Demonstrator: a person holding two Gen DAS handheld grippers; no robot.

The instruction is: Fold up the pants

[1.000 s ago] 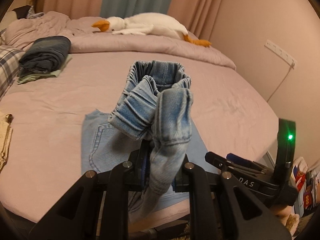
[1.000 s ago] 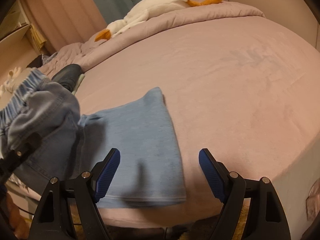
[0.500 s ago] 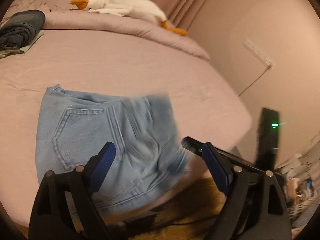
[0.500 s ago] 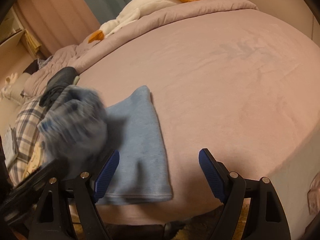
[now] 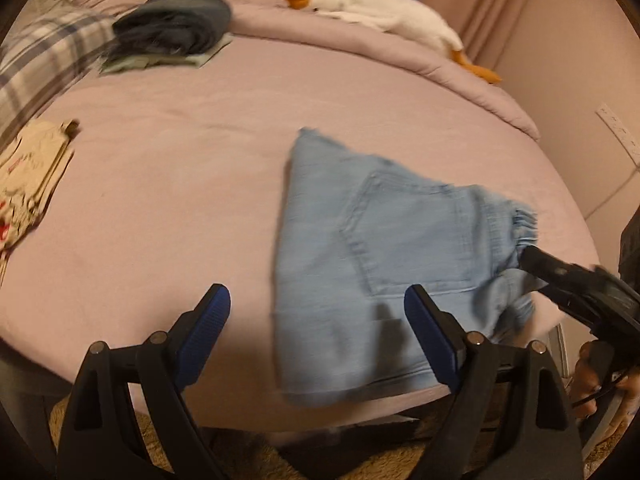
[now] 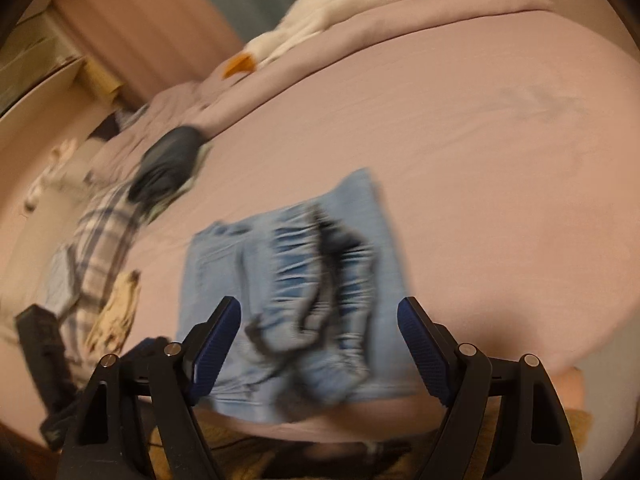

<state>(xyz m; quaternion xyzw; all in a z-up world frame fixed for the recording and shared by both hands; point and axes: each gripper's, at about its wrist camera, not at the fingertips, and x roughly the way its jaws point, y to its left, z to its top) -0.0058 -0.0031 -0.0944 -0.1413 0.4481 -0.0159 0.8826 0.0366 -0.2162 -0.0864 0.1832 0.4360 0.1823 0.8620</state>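
Observation:
Light blue denim pants (image 5: 384, 256) lie folded on the pink bed (image 5: 180, 184) near its front edge, back pocket up. In the right wrist view the pants (image 6: 304, 300) are blurred, with the elastic waistband bunched on top. My left gripper (image 5: 316, 332) is open and empty, just before the pants' left edge. My right gripper (image 6: 318, 344) is open and empty, above the near end of the pants. In the left wrist view the right gripper's fingers (image 5: 568, 280) reach in from the right and touch the waistband.
A dark folded garment on a green one (image 5: 176, 36) lies at the back left. A plaid cloth (image 5: 44, 64) and a cream garment (image 5: 28, 176) lie at the left. A white goose plush (image 5: 384, 16) rests on the duvet at the back. A wall stands at the right.
My left gripper let go of the waistband it held up and opened. The waistband dropped onto the folded pants. Both views swung, and the left gripper moved left.

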